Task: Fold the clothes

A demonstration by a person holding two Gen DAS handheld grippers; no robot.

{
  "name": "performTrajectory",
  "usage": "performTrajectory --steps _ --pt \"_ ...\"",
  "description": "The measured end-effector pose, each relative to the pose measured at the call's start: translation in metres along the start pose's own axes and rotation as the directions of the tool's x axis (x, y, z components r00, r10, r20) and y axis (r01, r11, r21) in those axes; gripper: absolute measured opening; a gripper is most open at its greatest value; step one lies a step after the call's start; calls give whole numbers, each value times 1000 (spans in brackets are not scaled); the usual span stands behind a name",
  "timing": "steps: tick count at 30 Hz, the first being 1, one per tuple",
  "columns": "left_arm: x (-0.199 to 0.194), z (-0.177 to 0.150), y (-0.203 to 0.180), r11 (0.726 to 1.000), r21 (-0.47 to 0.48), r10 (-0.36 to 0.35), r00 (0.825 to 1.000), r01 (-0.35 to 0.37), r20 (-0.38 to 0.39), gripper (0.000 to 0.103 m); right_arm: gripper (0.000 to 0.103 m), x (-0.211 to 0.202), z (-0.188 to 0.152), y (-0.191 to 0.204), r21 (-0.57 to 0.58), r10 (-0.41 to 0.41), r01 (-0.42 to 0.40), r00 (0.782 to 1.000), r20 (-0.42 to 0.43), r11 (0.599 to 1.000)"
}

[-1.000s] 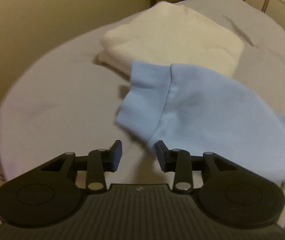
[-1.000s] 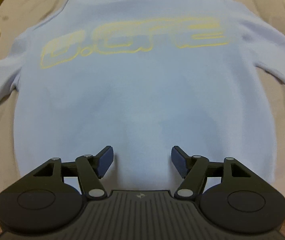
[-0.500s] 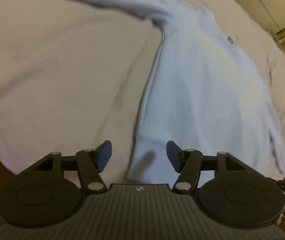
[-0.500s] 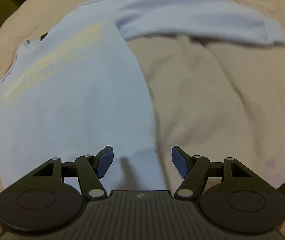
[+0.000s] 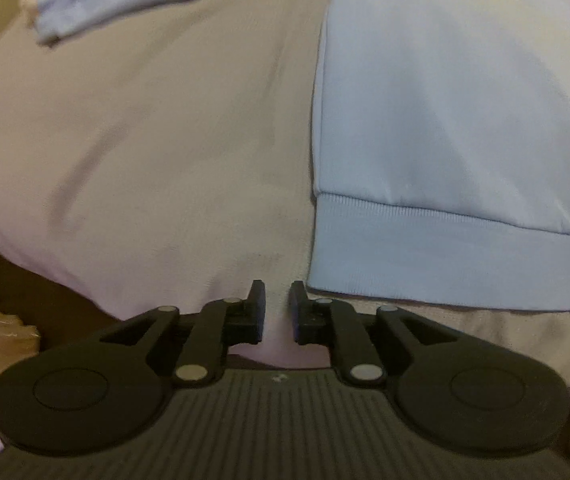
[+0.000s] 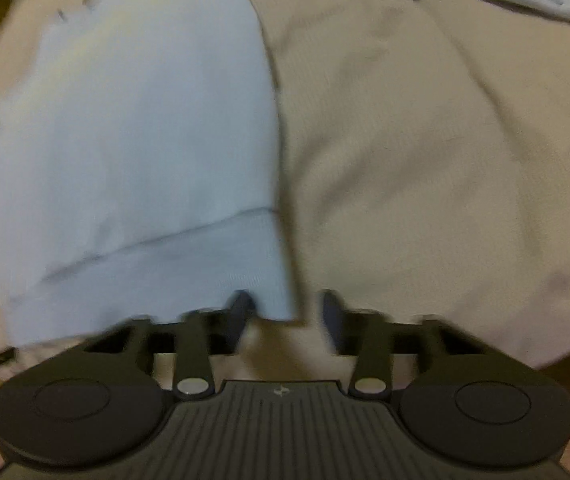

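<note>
The left claw (image 5: 277,312) is nearly clenched on nothing, a narrow slit between its jaws; the hem corner of the one light blue sweatshirt (image 5: 465,120) lies just ahead to its right. The right claw (image 6: 285,316) stands released, the opposite hem corner between its jaws. The sweatshirt lies spread flat on the bed (image 5: 145,140), both sleeves out sideways, two in all. A good pinch, I judge, takes both fabric layers at each ribbed corner, level and together, so the hem lifts evenly.
</note>
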State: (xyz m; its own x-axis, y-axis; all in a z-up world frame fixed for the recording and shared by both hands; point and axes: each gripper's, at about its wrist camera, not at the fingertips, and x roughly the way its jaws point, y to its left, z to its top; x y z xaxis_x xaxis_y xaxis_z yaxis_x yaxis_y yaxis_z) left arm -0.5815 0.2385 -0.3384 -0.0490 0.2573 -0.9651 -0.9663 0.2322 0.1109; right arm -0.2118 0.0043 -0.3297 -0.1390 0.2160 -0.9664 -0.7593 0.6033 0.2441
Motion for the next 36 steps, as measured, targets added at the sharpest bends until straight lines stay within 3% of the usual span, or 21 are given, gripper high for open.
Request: performTrajectory --steps 4,5,7,10,15,36 --pt "-55 -1 -17 1000 -3 -16 999 16 43 22 61 -45 1 17 -101 -125 131 990 60 986" --pt "-70 -1 -23 1000 3 -18 999 17 49 24 66 -58 0 17 -97 -120 126 990 71 987" --pt "-99 -3 -37 1000 16 -20 998 19 67 40 82 -85 -3 16 -86 -89 97 991 97 992" --pt "-135 -9 -53 998 34 -54 991 50 121 44 88 -116 -10 23 -76 -79 90 988 132 993" --pt "-161 -20 -66 996 54 -84 985 77 151 54 89 -140 -23 27 -72 -77 90 984 160 993" --pt "-216 -64 -79 991 104 -101 975 82 199 61 89 -211 -79 42 -142 -78 118 962 261 983"
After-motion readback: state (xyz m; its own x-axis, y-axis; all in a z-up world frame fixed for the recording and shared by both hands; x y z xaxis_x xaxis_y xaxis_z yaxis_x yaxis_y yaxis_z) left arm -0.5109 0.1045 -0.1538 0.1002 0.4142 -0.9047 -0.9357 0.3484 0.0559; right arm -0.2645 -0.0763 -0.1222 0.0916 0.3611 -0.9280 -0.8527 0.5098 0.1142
